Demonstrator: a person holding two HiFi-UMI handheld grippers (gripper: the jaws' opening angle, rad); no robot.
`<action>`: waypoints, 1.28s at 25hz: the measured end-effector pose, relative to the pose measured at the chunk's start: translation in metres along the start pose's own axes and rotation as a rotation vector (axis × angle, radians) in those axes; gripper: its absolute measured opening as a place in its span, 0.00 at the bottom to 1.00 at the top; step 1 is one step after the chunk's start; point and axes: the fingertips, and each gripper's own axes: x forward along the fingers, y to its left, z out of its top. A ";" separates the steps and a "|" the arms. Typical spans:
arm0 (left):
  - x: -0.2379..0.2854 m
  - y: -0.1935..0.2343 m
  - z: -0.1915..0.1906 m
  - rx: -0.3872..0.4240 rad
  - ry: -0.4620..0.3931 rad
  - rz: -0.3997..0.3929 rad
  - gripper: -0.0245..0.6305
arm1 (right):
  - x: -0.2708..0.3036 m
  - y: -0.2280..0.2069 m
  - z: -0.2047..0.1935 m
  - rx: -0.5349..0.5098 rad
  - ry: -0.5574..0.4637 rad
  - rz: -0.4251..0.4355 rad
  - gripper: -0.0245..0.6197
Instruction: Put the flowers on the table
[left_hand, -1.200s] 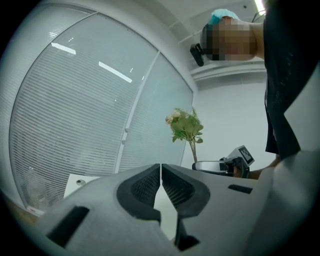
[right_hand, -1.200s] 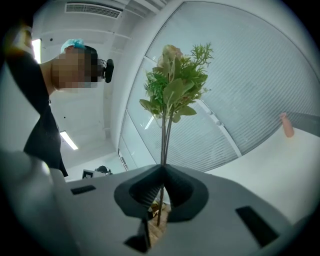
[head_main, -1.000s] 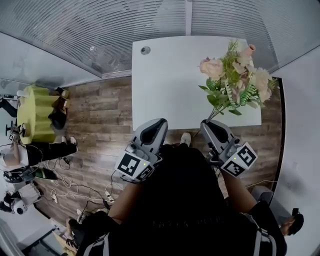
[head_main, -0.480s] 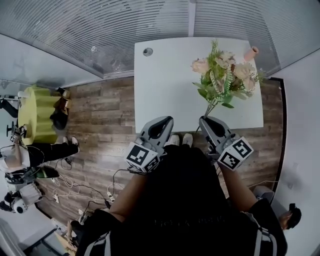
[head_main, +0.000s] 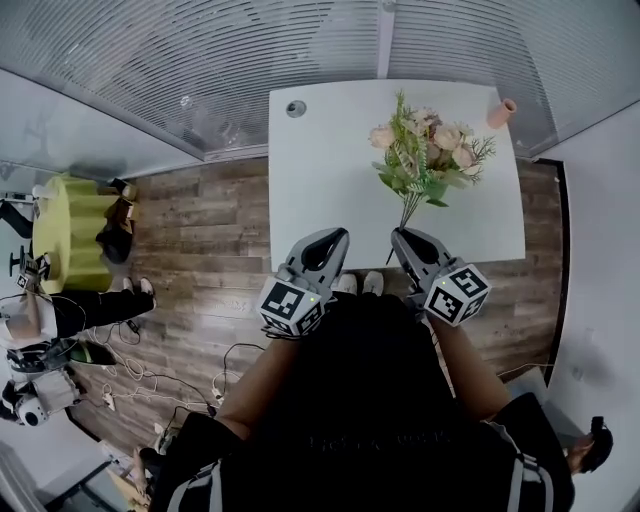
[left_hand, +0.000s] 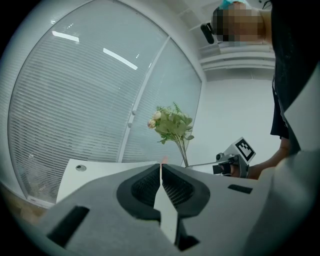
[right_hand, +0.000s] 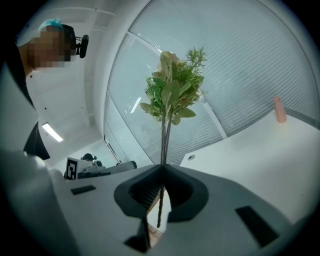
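Over the right half of the white table (head_main: 320, 190) the flowers (head_main: 425, 155) are held upright in the air, a bunch of pale pink blooms and green leaves on thin, bare stems. Their stems run down to the right gripper (head_main: 398, 236), which sits at the table's near edge. Its jaws are closed on the stems, gripping them low down, and the right gripper view shows the cut ends hanging a little below the pinch point. The blooms clear the tabletop and touch nothing else. The left gripper (head_main: 335, 238) is just beside the right one, also at the near edge and pointing the same way. Its jaws are pressed together with nothing between them. A small pink vase (head_main: 500, 112) stands at the far right corner of the table, well apart from the bunch. A round grommet (head_main: 296, 108) is set in the far left corner. Slatted blinds (head_main: 200, 60) line the wall behind the table, and wood-plank floor (head_main: 200, 230) lies to its left.
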 end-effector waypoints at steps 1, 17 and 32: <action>0.000 0.006 0.000 -0.003 0.003 -0.002 0.07 | 0.007 -0.001 -0.003 0.007 0.009 -0.007 0.10; 0.049 0.030 -0.064 -0.034 0.156 -0.048 0.07 | 0.040 -0.054 -0.063 0.068 0.182 -0.075 0.10; 0.073 0.035 -0.108 -0.115 0.254 -0.047 0.07 | 0.056 -0.104 -0.106 0.151 0.294 -0.136 0.10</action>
